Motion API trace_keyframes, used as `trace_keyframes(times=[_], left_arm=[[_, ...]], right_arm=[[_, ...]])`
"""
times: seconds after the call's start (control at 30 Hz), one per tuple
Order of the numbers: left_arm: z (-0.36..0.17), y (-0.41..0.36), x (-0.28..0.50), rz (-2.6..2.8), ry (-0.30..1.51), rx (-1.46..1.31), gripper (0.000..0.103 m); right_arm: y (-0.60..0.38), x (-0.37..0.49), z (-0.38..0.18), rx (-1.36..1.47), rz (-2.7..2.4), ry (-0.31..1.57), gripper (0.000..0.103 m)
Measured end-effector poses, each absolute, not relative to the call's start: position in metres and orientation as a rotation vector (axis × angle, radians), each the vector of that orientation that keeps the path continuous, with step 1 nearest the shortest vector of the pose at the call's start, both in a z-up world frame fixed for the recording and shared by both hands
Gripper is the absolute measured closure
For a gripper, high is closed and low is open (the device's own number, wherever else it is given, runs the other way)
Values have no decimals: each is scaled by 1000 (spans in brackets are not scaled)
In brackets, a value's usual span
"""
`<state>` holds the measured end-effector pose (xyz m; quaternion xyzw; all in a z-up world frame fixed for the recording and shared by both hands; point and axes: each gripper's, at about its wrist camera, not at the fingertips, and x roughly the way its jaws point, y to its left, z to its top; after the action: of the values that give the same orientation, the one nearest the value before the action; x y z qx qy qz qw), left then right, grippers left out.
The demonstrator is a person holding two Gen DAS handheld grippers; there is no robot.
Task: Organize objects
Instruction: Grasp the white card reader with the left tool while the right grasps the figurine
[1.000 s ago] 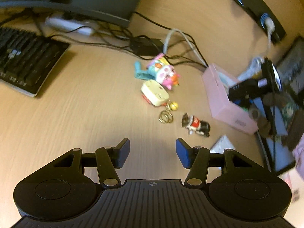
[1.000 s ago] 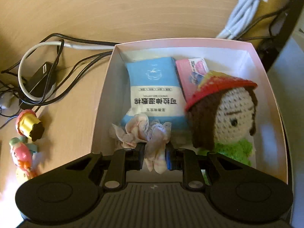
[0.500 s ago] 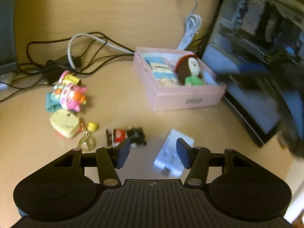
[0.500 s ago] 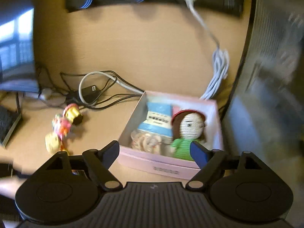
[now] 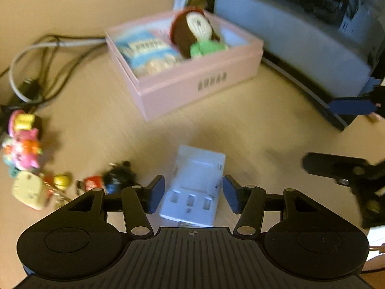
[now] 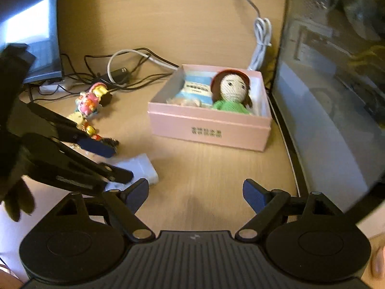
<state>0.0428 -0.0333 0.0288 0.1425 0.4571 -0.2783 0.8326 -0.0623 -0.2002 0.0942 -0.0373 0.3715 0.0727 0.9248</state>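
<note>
L claw (image 5: 193,196): part open, straddling white plastic holder (image 5: 195,187) on counter (image 5: 240,130), pads not touching, lined up to grab; R claw (image 6: 195,192): opening, empty, clear of pink box (image 6: 209,130)

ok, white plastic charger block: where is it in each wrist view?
Left wrist: white block low centre, on the desk between the left gripper pads.
Right wrist: white block lower left, partly behind the left gripper.
Shared landmark: pink box beyond it.
</note>
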Motion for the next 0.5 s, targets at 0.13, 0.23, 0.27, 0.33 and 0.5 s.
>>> trace_keyframes(times=[0.13,0.23,0.27,0.33,0.5], left_arm=[[22,-42,46,-570,967,342,39],[24,-47,49,-547,971,330,38],[24,-47,50,-539,969,323,38],[24,-48,50,-528,967,315,37],[25,-42,51,-479,976,283,48]], right_arm=[[-207,-69,85,-54,131,787,17],[-212,-73,80,-35,117,802,17],[-213,-73,78,-29,115,808,17],[-214,-74,75,-26,114,813,17],[-215,-71,71,-38,120,812,16]])
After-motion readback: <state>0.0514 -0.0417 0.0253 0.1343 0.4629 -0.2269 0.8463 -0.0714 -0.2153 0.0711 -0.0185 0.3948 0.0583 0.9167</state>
